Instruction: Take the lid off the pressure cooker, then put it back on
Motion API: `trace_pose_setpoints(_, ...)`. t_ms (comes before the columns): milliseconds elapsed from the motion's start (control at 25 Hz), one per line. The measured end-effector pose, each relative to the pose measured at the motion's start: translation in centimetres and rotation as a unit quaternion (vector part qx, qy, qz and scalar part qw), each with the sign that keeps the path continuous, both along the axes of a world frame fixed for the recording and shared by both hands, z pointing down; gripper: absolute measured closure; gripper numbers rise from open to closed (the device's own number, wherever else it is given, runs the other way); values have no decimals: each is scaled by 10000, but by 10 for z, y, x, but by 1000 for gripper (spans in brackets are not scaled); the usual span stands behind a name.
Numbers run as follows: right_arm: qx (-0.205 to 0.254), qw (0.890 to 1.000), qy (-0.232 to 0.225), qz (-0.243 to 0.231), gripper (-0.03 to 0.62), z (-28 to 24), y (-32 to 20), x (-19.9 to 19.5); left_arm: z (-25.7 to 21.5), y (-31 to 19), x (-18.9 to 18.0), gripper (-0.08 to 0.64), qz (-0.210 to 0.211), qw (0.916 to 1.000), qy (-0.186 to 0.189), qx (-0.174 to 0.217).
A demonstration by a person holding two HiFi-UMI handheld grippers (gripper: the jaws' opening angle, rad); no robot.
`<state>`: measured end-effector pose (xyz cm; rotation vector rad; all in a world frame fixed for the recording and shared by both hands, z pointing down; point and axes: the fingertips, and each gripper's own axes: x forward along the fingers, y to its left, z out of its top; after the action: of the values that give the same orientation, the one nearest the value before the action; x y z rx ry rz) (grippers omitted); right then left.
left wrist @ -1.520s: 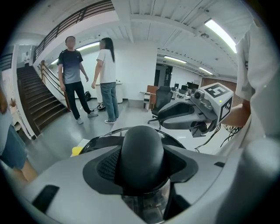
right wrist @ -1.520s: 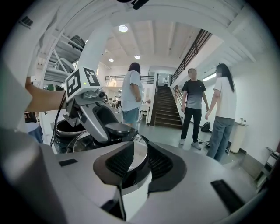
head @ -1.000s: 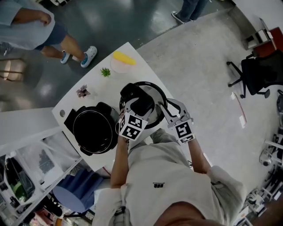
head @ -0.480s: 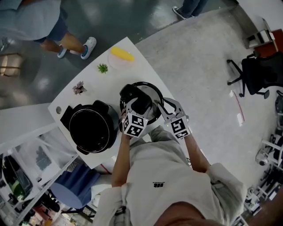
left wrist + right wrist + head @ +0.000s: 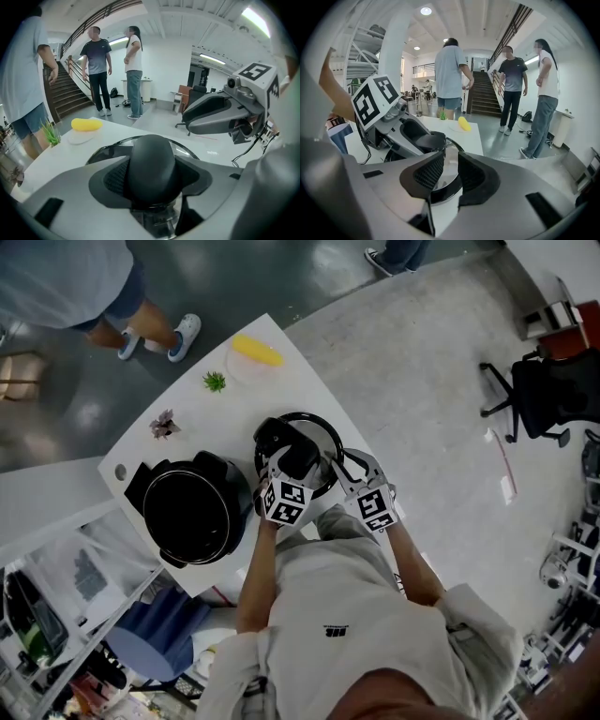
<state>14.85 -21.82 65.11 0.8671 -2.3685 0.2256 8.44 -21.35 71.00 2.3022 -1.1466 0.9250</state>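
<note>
Left claw (image 5: 152,178) pinches the black knob (image 5: 152,161) of the lid (image 5: 190,152) — right claw (image 5: 446,171) seems pinched on its rim (image 5: 455,146).

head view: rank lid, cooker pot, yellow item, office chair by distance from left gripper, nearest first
From the left gripper:
1. lid: in its jaws, by the knob.
2. cooker pot: next to it, left, on the table.
3. yellow item: far table corner.
4. office chair: floor, far right.

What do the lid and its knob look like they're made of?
Knob: matte black with no glints, likely plastic. Lid: a glossy, reflective dome inside a dark rim; it could be glass or polished metal, and the views don't settle which.
</note>
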Motion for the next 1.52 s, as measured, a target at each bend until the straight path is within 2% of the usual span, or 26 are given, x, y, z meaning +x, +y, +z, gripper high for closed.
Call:
trace_pose_setpoints(520, -42, 9999, 21, 155, 492, 5, 9, 4, 11, 4, 1, 267, -93, 9998, -187, -66)
trace_pose_setpoints(640, -37, 9998, -10, 209, 490, 2, 12, 5, 6, 8, 0, 236, -150, 9996, -115, -189)
trace_pose_setpoints(960, -64, 9996, -74, 272, 488, 1, 18, 5, -4, 13, -2, 221, -96, 9995, -108, -264)
trace_pose_setpoints(1400, -183, 9996, -74, 217, 488, 10, 19, 4, 10, 3, -1, 221, -111, 9989, -171, -429)
trace_pose_setpoints(1520, -193, 9996, -80, 202, 488, 12, 16, 5, 17, 1, 1, 251, -61, 9985, -214, -502)
